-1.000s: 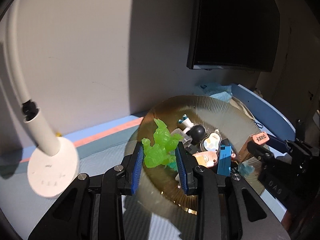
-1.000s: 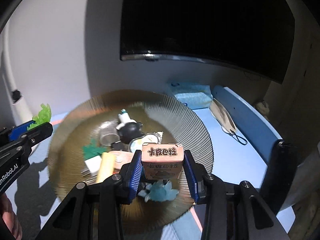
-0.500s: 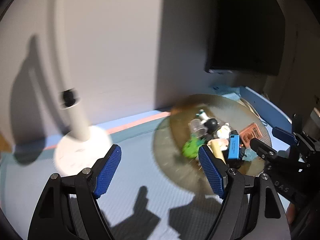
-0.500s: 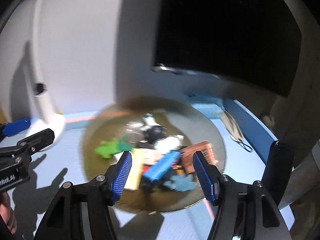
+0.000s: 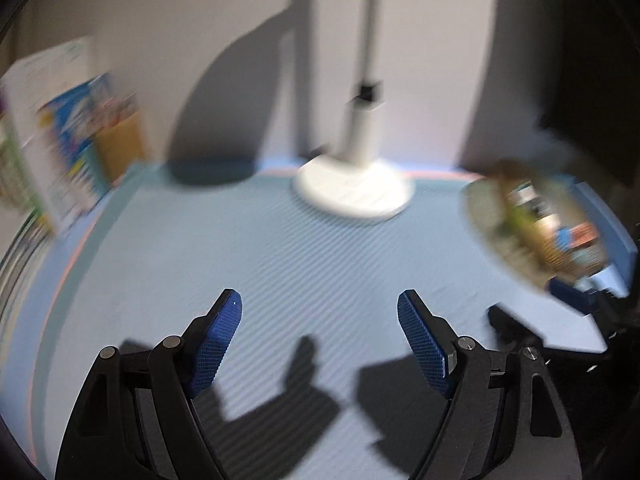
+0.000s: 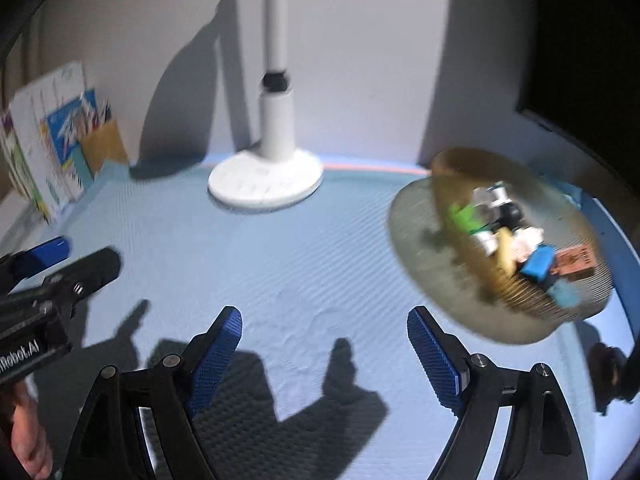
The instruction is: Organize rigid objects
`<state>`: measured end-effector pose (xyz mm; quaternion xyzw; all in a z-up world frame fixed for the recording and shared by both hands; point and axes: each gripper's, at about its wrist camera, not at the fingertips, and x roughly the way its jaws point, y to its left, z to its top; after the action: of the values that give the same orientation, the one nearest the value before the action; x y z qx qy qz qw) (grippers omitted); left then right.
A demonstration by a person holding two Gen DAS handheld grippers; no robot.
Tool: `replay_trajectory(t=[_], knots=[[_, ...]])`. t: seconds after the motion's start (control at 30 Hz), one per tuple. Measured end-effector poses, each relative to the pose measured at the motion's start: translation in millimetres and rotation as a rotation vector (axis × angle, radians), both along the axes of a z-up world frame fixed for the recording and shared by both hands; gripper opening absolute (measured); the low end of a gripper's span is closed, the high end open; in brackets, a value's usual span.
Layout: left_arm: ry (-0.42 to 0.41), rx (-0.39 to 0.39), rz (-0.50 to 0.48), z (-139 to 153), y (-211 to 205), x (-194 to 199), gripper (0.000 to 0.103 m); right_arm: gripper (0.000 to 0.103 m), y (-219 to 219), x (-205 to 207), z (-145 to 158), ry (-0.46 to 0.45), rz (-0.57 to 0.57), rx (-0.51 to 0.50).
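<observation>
A ribbed amber glass plate (image 6: 416,236) sits at the right of the blue mat and holds a pile of small toys: a green figure (image 6: 464,216), a blue block (image 6: 538,266), a brown box (image 6: 576,262) and others. The plate shows blurred at the right in the left wrist view (image 5: 480,216). My left gripper (image 5: 318,312) is open and empty over bare mat, left of the plate. My right gripper (image 6: 322,330) is open and empty, with the plate ahead to its right. The left gripper also shows at the left edge of the right wrist view (image 6: 60,264).
A white lamp base with its upright pole (image 6: 266,182) stands at the back middle of the mat (image 6: 280,272). Books and a colourful box (image 6: 60,140) lean against the wall at the left. A dark monitor (image 6: 592,60) is at the back right.
Both grippers let go of their toys, the green figure and the brown box, into the plate, opened wide, and pulled back and swung left. The plate now lies off to the right.
</observation>
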<state>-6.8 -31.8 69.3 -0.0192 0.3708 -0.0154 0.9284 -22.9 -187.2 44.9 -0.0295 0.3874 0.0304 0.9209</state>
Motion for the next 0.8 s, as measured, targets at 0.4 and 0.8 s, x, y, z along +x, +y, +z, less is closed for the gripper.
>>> replay_trajectory(t=[0.4,0.8], knots=[[0.042,-0.015,0.011,-42.0,20.4,0.3,0.081,0.086,12.3,1.0,-39.6,0.061,0.006,-0.007],[0.011,0.048,0.012,-40.7,8.8,-7.8,0.089,0.094,7.9,-7.1,-34.5,0.023,-0.013,-0.005]])
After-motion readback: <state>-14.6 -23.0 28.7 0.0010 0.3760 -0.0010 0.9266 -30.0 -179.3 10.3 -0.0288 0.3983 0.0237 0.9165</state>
